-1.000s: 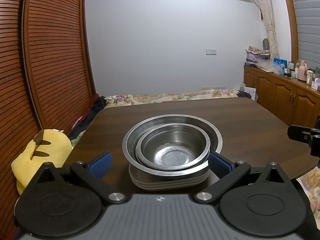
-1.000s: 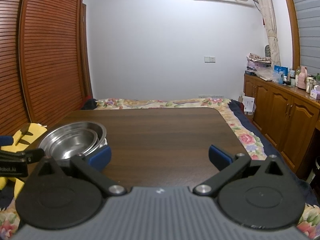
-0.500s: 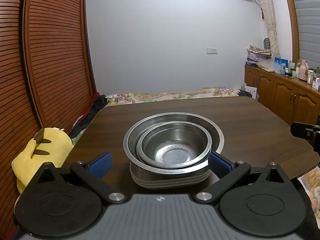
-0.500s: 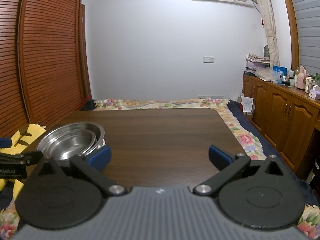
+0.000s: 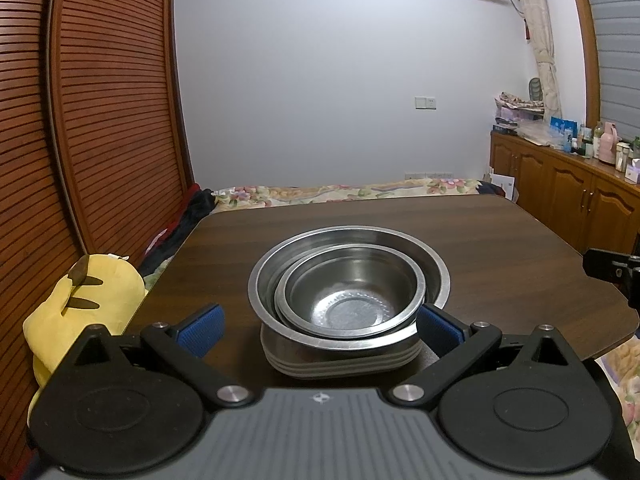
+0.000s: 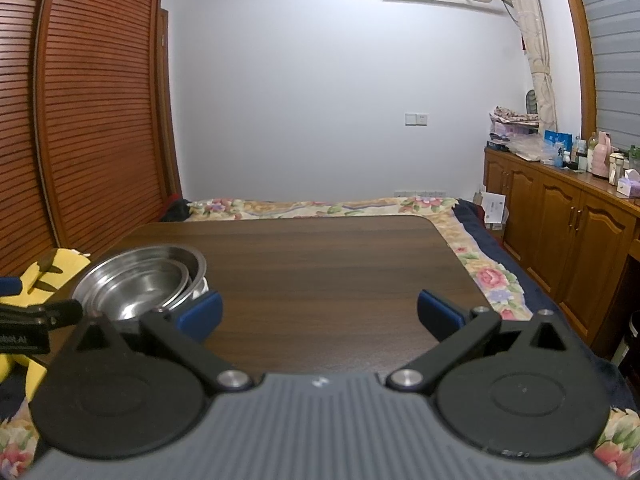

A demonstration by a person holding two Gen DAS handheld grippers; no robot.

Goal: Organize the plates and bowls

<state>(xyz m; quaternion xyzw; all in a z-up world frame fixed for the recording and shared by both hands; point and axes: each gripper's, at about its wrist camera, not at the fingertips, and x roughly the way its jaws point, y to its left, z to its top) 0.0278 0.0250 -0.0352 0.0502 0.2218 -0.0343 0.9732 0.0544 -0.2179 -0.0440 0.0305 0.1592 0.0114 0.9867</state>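
A small steel bowl (image 5: pixel 352 292) sits nested inside a larger steel bowl (image 5: pixel 434 266), and both rest on a stack of pale plates (image 5: pixel 344 360) on the dark wooden table (image 5: pixel 500 248). My left gripper (image 5: pixel 318 326) is open, its blue pads on either side of the stack's near edge without touching it. In the right wrist view the same bowls (image 6: pixel 140 280) appear at the left. My right gripper (image 6: pixel 318 312) is open over bare table with nothing between its fingers.
A yellow plush toy (image 5: pixel 76 304) lies off the table's left edge by the slatted wooden doors (image 5: pixel 100 100). A floral bedspread (image 6: pixel 320 206) lies beyond the table. Wooden cabinets (image 6: pixel 568 232) with bottles on top line the right wall.
Both views have drifted slightly; the left gripper sits a little lower and closer to the stack. The bowls and plates have not moved. Both grippers stay open.
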